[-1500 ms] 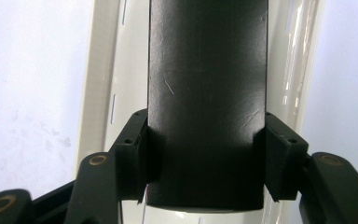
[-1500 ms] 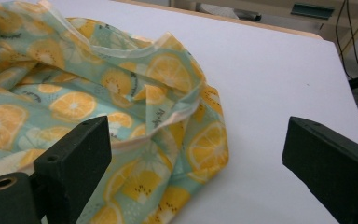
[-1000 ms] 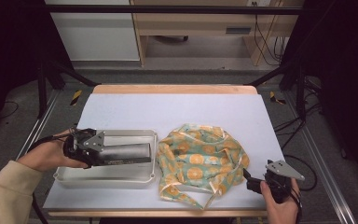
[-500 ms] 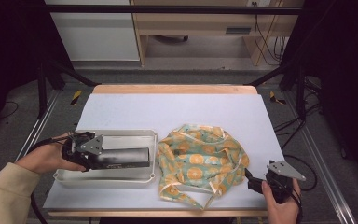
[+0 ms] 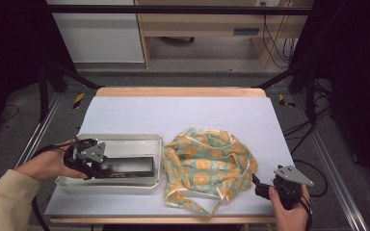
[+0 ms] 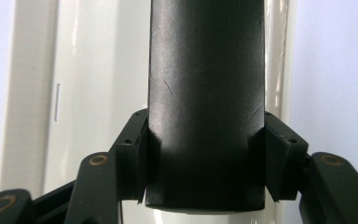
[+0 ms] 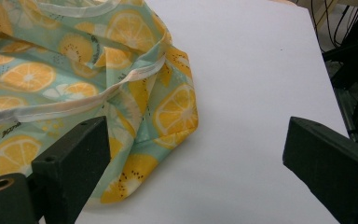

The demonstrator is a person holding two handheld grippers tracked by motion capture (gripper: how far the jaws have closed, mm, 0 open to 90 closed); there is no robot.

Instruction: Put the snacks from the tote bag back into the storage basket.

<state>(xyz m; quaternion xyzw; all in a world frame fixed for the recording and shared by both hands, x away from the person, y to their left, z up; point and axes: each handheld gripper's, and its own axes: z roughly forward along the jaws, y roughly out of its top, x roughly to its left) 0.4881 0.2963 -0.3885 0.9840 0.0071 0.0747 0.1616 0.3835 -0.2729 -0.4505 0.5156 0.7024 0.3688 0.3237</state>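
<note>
White sheeting covers the table. At near left, my left gripper clamps one black block, both pads pressed on its sides, over one white tray. Near right, my right gripper gapes wide, holding nothing, beside one orange-print cloth bag. Its own camera shows the bag's hem lying by one jaw.

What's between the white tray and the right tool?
The orange-print cloth bag lies between the tray and the right tool, seen in the high view.
</note>
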